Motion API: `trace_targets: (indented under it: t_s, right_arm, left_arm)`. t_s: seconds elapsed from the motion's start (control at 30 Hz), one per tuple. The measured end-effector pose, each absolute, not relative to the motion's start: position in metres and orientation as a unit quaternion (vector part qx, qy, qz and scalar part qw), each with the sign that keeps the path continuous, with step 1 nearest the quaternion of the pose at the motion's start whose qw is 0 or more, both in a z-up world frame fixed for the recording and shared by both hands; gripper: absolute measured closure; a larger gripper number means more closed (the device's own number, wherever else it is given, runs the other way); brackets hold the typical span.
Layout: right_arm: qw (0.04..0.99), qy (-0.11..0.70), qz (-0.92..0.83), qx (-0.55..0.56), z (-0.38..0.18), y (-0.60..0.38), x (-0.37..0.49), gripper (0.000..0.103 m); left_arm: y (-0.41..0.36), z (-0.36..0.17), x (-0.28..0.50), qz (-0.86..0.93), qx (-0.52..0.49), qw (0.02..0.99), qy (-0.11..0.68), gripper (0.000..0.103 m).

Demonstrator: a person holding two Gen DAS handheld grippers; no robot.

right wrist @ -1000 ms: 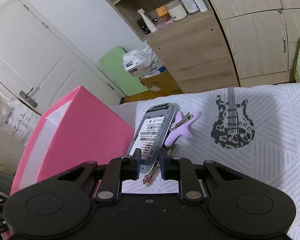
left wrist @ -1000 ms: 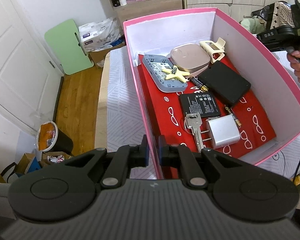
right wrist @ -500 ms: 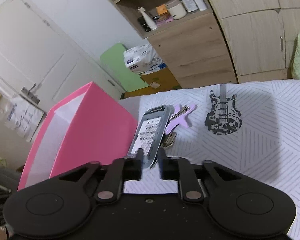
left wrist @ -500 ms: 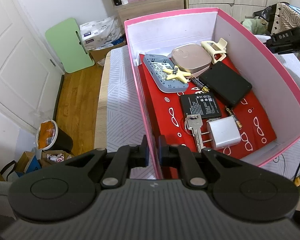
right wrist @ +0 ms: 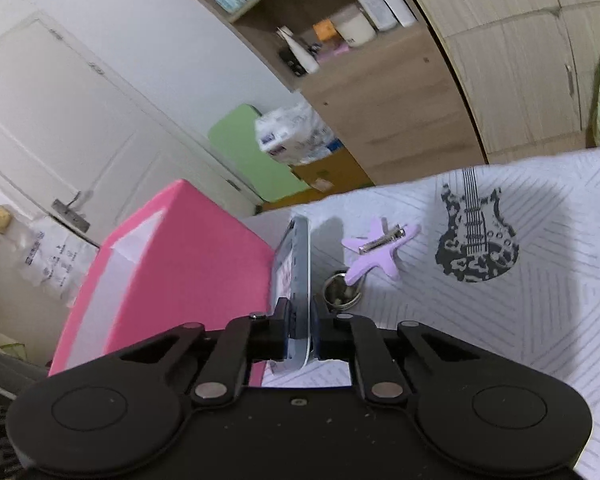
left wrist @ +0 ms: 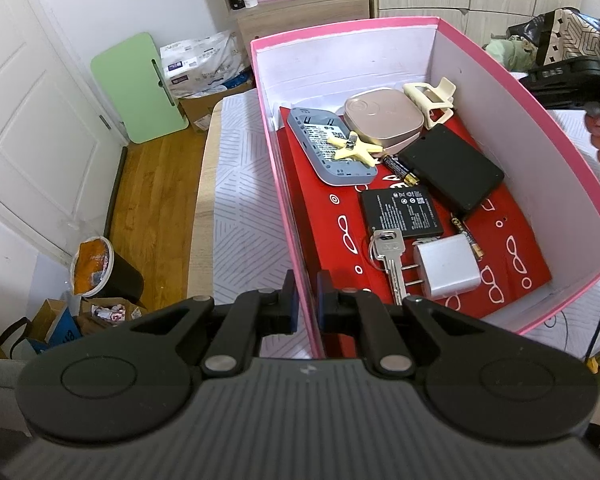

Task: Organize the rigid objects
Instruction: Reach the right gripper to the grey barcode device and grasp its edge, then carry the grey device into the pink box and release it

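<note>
A pink box holds a grey device with a yellow star clip, a pink case, a black pack, a battery, a key and a white charger. My left gripper is shut on the box's left wall. My right gripper is shut on a grey barcode-labelled device, held on edge above the table beside the box. A purple star clip and a key ring lie on the cloth.
The patterned cloth bears a black guitar print. A green board, cardboard boxes and a bin stand on the wooden floor to the left. Shelves and wooden cupboards stand behind the table.
My right gripper has lifted the grey device off the cloth and turned it on edge, uncovering the key ring. My left gripper still holds the box wall.
</note>
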State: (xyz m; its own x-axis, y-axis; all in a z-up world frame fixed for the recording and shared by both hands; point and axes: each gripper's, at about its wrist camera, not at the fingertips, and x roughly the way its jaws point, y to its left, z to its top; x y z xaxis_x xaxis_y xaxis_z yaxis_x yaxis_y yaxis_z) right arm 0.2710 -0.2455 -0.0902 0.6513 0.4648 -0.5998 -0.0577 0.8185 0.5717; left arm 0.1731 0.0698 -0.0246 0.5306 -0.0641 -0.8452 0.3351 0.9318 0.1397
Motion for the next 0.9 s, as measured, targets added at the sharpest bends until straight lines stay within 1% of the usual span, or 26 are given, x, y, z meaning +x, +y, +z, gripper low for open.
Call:
trace_targets:
  t_s: [0.4,0.6,0.73,0.9]
  right_arm:
    - [0.916,0.31,0.173,0.187,-0.023,-0.243,0.213,0.089]
    - [0.922,0.271,0.211,0.181,0.015,-0.23,0.19,0.089]
    - [0.903,0.285,0.258,0.193,0.026,-0.206,0.186,0.089]
    - [0.864,0.349,0.306,0.197,0.018,-0.162,0.208,0.089]
  left_arm:
    - [0.076,-0.025,0.174,-0.119,0.119,0.867,0.469,0.096]
    - [0.075,-0.025,0.173,-0.117,0.118,0.868,0.467,0.096]
    - [0.076,-0.025,0.173,-0.116,0.108,0.869,0.468,0.096]
    - [0.08,-0.024,0.173,-0.119,0.102,0.87,0.467,0.096]
